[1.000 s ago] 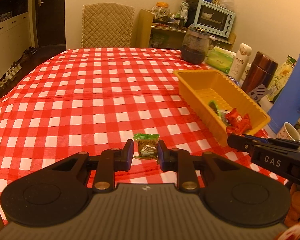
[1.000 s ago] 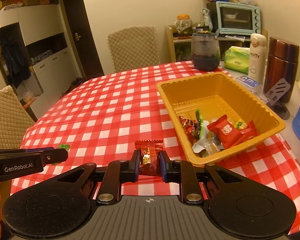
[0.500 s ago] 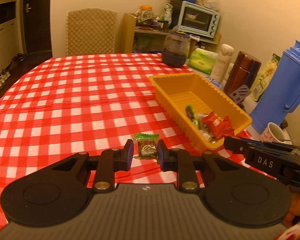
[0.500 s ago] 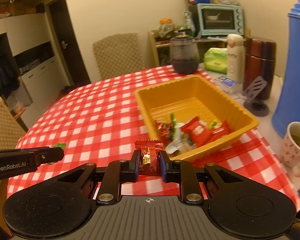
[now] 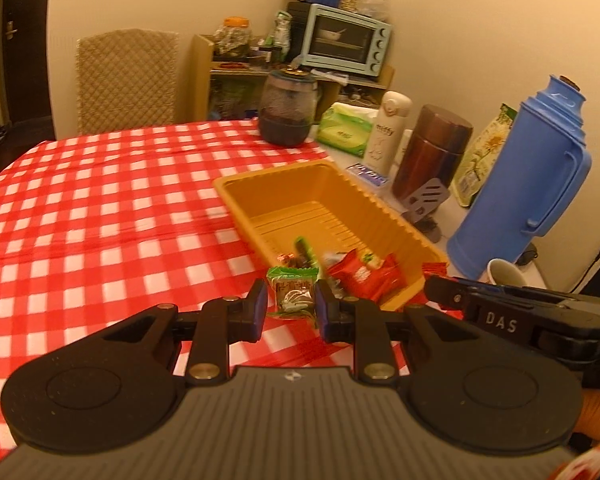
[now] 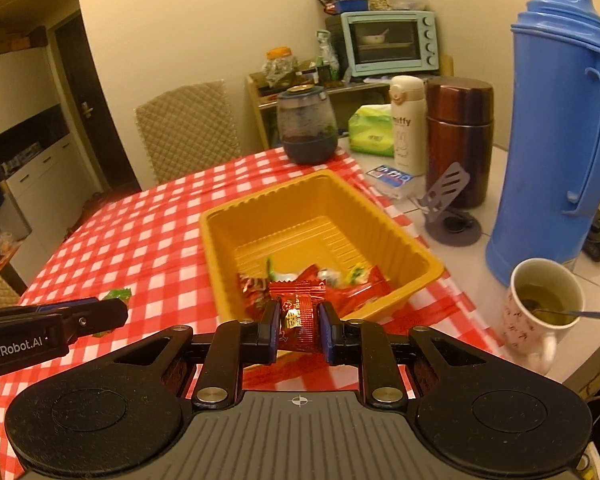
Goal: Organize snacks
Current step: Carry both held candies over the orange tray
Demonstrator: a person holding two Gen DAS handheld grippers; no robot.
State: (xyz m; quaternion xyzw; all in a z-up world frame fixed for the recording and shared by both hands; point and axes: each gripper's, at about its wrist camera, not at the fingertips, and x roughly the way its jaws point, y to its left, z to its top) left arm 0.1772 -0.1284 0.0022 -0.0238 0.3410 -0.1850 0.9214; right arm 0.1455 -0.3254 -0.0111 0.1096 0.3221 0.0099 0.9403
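My left gripper (image 5: 291,307) is shut on a green-wrapped snack (image 5: 291,294) and holds it above the checked tablecloth, just short of the near edge of the yellow tray (image 5: 292,172). My right gripper (image 6: 299,326) is shut on a red-wrapped candy (image 6: 298,314) at the near rim of the same tray (image 6: 260,200). Several wrapped snacks (image 6: 340,284) lie in the tray's near end. The left gripper also shows at the left in the right wrist view (image 6: 100,314), with the green snack (image 6: 118,293) at its tip. The right gripper shows in the left wrist view (image 5: 434,286).
A blue thermos (image 6: 560,120), a mug with a spoon (image 6: 540,308), a brown flask (image 6: 458,136), a white bottle (image 6: 408,120), a phone stand (image 6: 448,208) and a dark jar (image 6: 306,124) stand right of and behind the tray. A chair (image 6: 188,128) stands at the far side.
Both grippers, each still holding its snack, have moved right and forward toward the tray; the tray now sits directly ahead of both.
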